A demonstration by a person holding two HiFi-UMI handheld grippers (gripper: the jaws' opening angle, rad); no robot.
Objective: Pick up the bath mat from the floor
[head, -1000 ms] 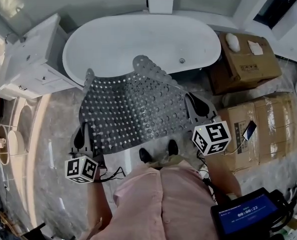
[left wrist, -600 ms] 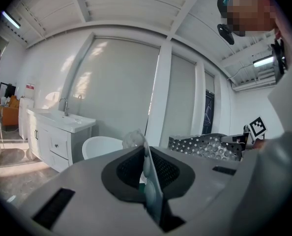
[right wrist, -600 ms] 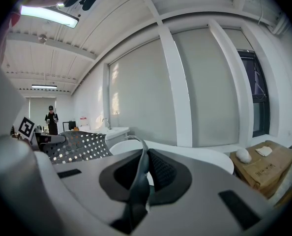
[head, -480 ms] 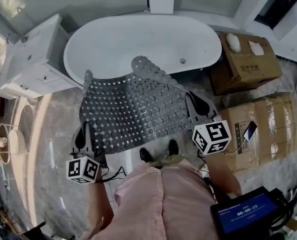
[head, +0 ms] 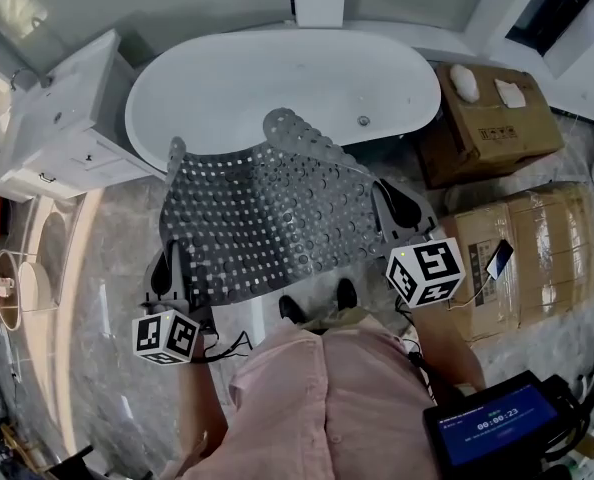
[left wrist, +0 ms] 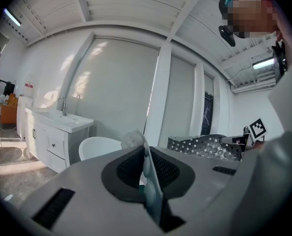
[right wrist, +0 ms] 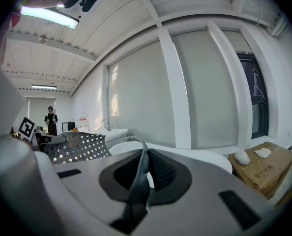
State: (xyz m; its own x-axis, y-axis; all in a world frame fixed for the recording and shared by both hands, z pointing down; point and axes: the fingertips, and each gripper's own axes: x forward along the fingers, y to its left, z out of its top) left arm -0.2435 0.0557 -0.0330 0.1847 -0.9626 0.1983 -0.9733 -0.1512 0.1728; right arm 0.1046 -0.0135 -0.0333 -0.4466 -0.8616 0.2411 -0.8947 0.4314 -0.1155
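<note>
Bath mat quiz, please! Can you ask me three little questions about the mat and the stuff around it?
1. True or false: the bath mat lies flat on the floor with nothing holding it.
2. Which big white thing stands just beyond the mat? A) bathtub B) bed C) fridge
3. Fill in: the left gripper and the right gripper are both shut on the ___.

Key: 1 false, both grippers hold it up by its near edge; 2 A; 3 bath mat.

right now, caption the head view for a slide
The left gripper and right gripper clamp the grey bath mat, lifted before the bathtub
</note>
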